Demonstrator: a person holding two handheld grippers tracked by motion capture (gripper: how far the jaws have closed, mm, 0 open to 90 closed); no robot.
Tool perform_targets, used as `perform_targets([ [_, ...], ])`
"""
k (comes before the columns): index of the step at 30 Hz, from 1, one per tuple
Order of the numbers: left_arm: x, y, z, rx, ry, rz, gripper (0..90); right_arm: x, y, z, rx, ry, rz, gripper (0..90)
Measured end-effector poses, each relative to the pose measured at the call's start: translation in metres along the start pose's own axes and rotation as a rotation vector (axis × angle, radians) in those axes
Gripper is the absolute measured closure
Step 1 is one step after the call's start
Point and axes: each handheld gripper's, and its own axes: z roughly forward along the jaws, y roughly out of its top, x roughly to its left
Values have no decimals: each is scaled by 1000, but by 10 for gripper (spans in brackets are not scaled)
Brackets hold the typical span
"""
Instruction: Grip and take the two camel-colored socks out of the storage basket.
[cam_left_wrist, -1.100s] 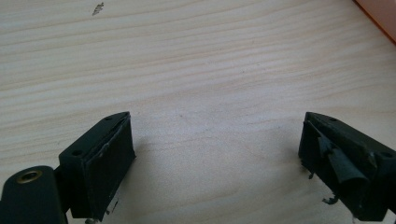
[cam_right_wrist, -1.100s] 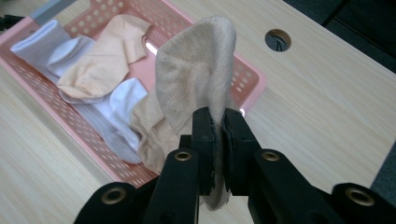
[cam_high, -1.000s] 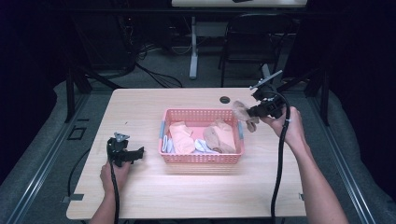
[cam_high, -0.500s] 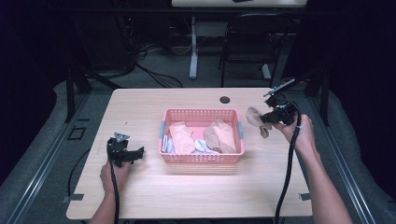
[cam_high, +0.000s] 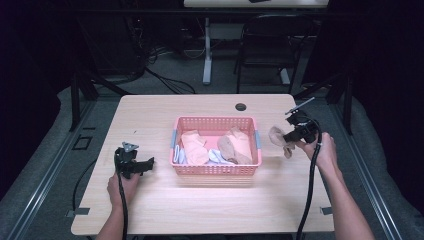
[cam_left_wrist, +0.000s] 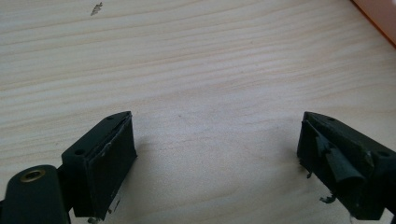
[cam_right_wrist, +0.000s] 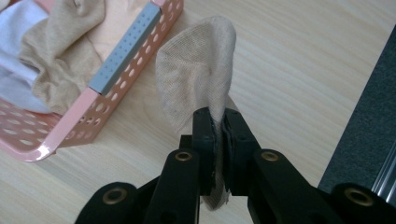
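The right gripper (cam_right_wrist: 219, 128) squeezes a soft tan cloth sock (cam_right_wrist: 198, 70) just to the right of the pink plastic basket (cam_high: 215, 169), while the left gripper (cam_left_wrist: 215, 158) waits wide open and empty left of it.

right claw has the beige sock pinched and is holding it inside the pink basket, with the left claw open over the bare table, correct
Not quite. The right claw does pinch the beige sock, but it holds it outside the pink basket, beside its right end over the table, as the high view shows. The left claw is open over bare wood.
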Motion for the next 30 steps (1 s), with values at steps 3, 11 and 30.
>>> perform_targets([
  [3, 0, 0, 0, 3, 0, 3, 109, -3, -2, 8, 17, 3, 7, 848],
  [11, 0, 0, 0, 1, 0, 1, 109, -10, -6, 40, 96, 28, 36, 708],
  [30, 0, 0, 0, 3, -1, 2, 109, 3, 2, 7, -28, 97, 15, 0],
])
